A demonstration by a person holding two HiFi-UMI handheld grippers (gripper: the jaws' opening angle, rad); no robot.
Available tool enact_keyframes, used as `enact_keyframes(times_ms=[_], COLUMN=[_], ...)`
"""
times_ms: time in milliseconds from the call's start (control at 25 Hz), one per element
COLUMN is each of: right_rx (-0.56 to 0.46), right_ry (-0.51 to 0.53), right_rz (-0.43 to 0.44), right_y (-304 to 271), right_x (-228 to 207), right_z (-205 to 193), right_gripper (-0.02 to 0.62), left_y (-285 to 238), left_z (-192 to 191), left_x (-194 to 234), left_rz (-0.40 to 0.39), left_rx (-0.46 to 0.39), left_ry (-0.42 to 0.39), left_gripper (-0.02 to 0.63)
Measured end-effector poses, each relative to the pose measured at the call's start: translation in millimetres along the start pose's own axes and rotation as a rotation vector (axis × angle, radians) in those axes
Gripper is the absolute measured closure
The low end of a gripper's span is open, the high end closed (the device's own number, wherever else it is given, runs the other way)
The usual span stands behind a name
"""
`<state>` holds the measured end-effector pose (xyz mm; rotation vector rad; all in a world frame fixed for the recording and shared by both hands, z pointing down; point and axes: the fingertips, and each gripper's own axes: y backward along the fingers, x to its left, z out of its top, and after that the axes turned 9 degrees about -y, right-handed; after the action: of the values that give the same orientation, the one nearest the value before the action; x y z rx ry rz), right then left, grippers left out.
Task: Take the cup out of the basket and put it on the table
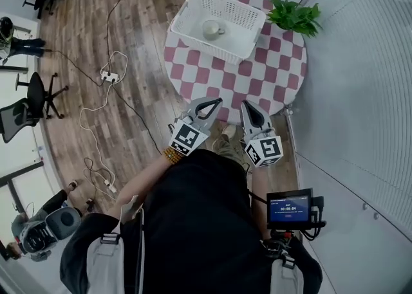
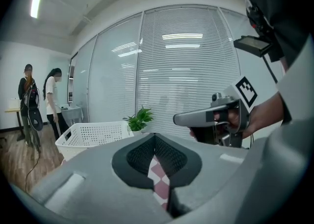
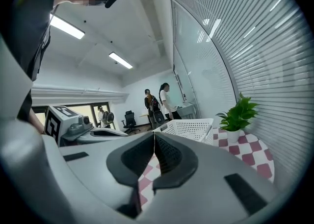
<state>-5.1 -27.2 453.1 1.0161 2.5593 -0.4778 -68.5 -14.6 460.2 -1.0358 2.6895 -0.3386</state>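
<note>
Cup [image 1: 213,29] is sitting upright in the basket [image 1: 248,13] on the far-left side of the table [image 1: 257,80], nothing else in there afaict. Both grippers are hanging at the near edge, well apart from it. Left gripper [image 1: 217,101] is lining up almost straight w/ the cup, so prob nearer; right gripper [image 1: 248,103] is sitting just beside it. Both are showing jaws pressed together, holding nothing.

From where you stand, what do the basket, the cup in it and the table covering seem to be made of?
Basket: most likely white plastic; its walls are moulded with rows of small holes.
Cup: looks like pale glazed ceramic, smooth, with a handle, though it is too small to be sure.
Table: covered in a red and white checked cloth or vinyl sheet; I cannot tell which.
</note>
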Motion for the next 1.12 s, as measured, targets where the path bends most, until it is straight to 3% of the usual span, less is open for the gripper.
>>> enact_keyframes(times_ms=[120,320,600,720,880,1040,1120], right_rx=[0.005,0.039,0.103,0.104,0.102,0.118,0.101], right_ry=[0.002,-0.005,-0.022,-0.029,-0.022,0.015,0.011], right_rz=[0.034,0.064,0.059,0.014,-0.075,-0.205,-0.253], right_y=[3.3,4.5,-15.1,-21.6,-22.6,-11.4,-5.2], right_x=[-17.4,-42.2,-69.2,-75.2,-85.4,-103.1,-106.5], right_z=[8.9,14.5,14.3,17.9,32.0,38.0,37.5], right_gripper=[0.586,0.585,0.585,0.586,0.586,0.584,0.585], left_y=[-22.6,-44.9,-50.1,-58.1,-87.3,-128.0,-142.1], left_z=[3.6,-10.7,-17.7,-20.0,-21.7,-29.9,-37.7], left_x=[-4.1,8.6,61.5,102.5,167.4,190.2,192.5], left_rz=[0.035,0.116,0.133,0.095,0.028,-0.203,-0.316], left_rx=[0.023,0.138,0.220,0.245,0.240,0.300,0.354], left_ry=[0.000,0.061,-0.094,-0.181,-0.196,-0.287,-0.405], left_gripper=[0.601,0.601,0.601,0.601,0.601,0.601,0.601])
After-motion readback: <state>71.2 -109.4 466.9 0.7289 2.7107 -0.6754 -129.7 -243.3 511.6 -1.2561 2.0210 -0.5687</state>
